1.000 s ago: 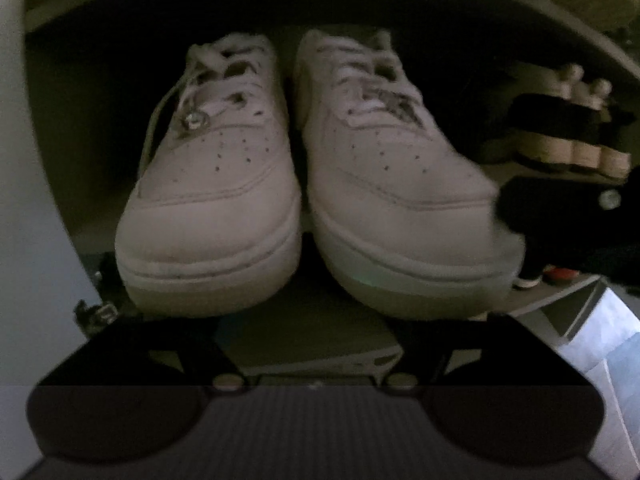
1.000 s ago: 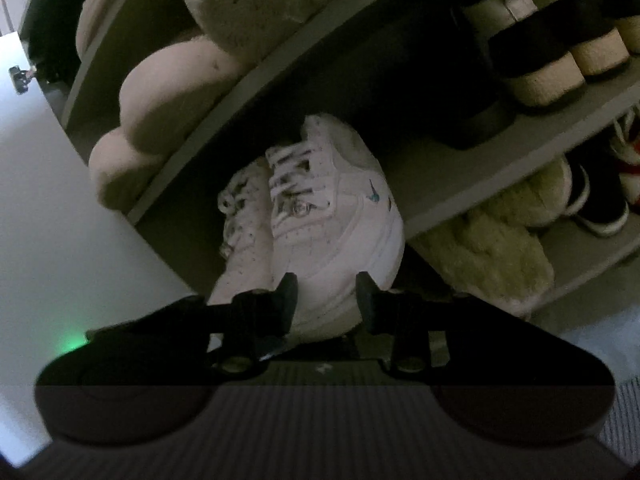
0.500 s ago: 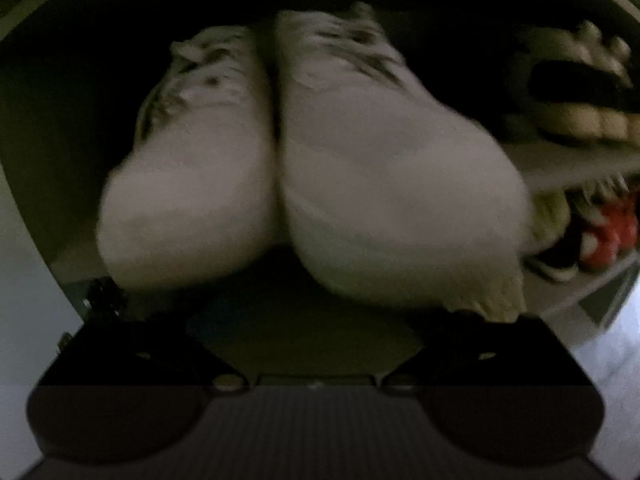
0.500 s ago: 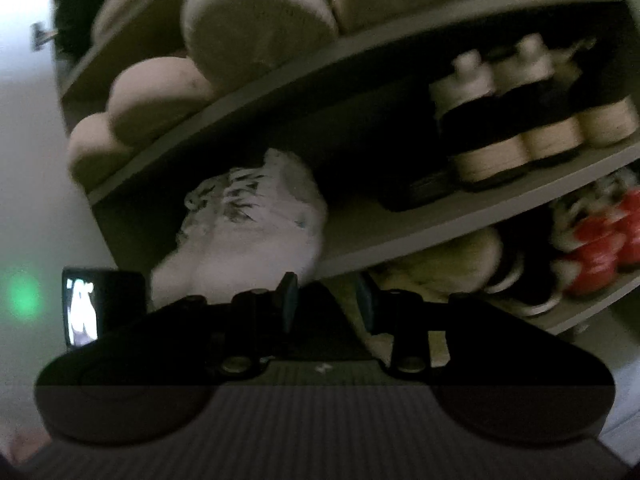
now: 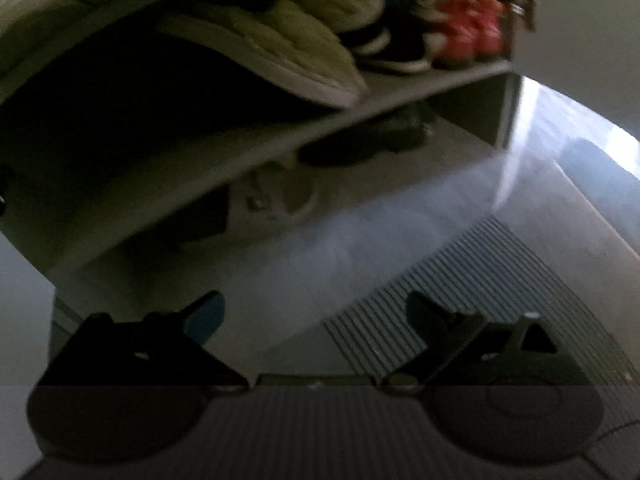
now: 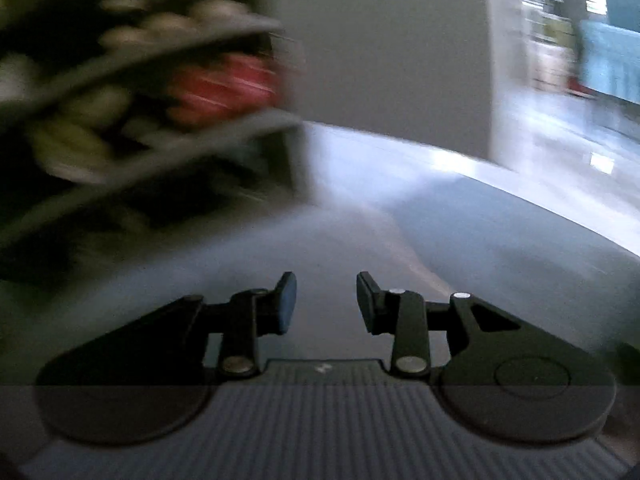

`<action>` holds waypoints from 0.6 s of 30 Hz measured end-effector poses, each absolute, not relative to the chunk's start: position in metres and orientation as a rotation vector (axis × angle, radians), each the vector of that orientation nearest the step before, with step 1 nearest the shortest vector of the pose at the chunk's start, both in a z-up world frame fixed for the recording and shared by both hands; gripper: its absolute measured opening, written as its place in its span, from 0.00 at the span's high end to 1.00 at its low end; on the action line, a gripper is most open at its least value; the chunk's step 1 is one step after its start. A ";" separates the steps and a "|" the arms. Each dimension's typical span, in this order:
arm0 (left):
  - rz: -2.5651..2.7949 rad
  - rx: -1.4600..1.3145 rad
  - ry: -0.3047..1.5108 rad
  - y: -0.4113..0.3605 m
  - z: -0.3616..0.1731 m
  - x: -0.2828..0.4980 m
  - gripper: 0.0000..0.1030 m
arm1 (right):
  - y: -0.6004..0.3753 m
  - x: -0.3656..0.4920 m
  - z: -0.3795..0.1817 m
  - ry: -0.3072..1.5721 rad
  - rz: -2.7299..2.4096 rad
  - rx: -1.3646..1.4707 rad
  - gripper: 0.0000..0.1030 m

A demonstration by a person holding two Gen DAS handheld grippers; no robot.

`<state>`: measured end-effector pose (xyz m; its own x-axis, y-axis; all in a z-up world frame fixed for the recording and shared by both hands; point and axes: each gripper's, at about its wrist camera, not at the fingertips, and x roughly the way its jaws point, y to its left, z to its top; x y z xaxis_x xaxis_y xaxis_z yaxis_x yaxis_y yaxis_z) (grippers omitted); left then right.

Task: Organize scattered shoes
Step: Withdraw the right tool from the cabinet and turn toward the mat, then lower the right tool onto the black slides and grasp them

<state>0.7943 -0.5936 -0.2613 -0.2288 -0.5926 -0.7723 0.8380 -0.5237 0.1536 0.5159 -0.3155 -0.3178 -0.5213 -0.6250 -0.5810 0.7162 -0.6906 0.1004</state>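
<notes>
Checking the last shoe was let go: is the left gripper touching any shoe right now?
Apart. In the left wrist view the left gripper is wide open, with only floor and ribbed mat between its fingers; the shoes sit on the rack beyond.

Fluffy cream slippers (image 5: 320,36), black-white sneakers (image 5: 384,46) & red shoes (image 5: 468,30) were lined on one rack shelf (image 5: 400,92), toes outward.
</notes>
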 end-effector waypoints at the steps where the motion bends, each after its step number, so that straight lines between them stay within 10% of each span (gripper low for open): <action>1: -1.902 1.026 0.377 -0.588 -0.267 0.790 0.05 | -0.298 0.500 -0.323 0.186 -2.283 0.819 0.64; 18: -1.974 1.201 0.702 -0.523 -0.305 0.749 0.05 | -0.093 0.373 -0.391 -0.793 -2.713 1.361 0.42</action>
